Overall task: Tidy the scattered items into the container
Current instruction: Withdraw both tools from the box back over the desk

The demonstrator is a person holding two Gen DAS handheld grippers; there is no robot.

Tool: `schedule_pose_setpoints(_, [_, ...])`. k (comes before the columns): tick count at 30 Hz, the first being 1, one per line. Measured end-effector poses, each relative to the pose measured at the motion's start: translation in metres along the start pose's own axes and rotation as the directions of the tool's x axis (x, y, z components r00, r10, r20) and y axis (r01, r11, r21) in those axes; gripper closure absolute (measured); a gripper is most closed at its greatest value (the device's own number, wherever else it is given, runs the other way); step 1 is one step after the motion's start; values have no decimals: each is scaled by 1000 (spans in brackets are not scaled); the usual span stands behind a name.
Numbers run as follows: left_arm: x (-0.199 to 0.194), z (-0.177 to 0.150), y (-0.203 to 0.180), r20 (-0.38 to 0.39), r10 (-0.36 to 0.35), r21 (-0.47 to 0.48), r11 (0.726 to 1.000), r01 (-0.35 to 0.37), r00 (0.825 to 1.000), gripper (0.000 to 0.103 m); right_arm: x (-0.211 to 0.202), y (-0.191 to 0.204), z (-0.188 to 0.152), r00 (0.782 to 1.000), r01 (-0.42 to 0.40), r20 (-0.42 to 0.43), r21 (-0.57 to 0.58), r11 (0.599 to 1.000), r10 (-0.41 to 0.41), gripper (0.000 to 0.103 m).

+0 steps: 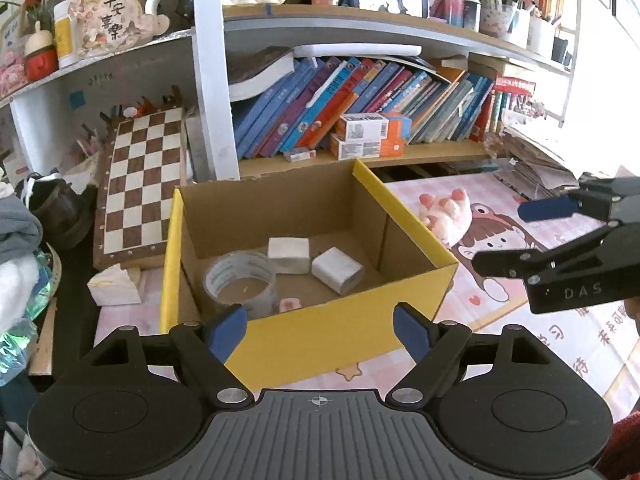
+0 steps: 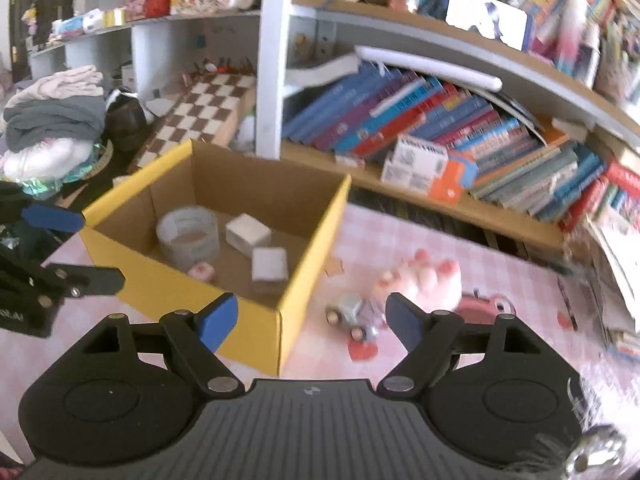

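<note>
Both tongs apart, nothing between the pads. Left gripper [image 1: 320, 326] sits bottom centre of the left wrist view, its jaws framing the near yellow wall of the box [image 1: 340, 336]. Right gripper [image 2: 308, 322] sits bottom centre of the right wrist view, over the box's near corner.

I see the box centre frame in the left view, open top, on a pink patterned mat [image 1: 540, 344]. Already inside: tape roll [image 1: 240, 280] at the lower left of the box floor, two white blocks [image 1: 289, 255] [image 1: 337, 270] just beside it, and a small pink item [image 1: 289, 304] against the near wall.

Still out on the mat, right wrist view: a toy car [image 2: 354, 316] just right of the box's corner, partly behind my right blue pad [image 2: 404, 326]; a pink plush paw [image 2: 432, 280] just behind it; something red [image 2: 482, 312] next to that, too blurred to identify.

Around: the bookshelf [image 1: 360, 92] is packed close behind the box, a chessboard [image 1: 140, 180] leans at centre left, a white wedge [image 1: 114, 286] lies left of the box, and there's a clothes pile at the far left edge [image 1: 16, 232]. The right gripper also shows at the right edge of the left view [image 1: 508, 236].
</note>
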State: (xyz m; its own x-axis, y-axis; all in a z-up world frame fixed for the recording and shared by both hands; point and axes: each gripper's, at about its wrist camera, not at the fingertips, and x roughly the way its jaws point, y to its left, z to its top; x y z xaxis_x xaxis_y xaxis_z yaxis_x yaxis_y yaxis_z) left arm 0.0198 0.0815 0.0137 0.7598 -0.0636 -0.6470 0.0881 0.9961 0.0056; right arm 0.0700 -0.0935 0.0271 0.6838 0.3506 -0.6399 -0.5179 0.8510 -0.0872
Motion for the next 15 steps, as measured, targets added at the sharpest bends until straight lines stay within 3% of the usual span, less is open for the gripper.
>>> schedule_pose_setpoints(15, [1,-2,-32,-6,15,5,1000,-15,1000,20,-2,-30,-26,999,13,-35,62,998,-11,20])
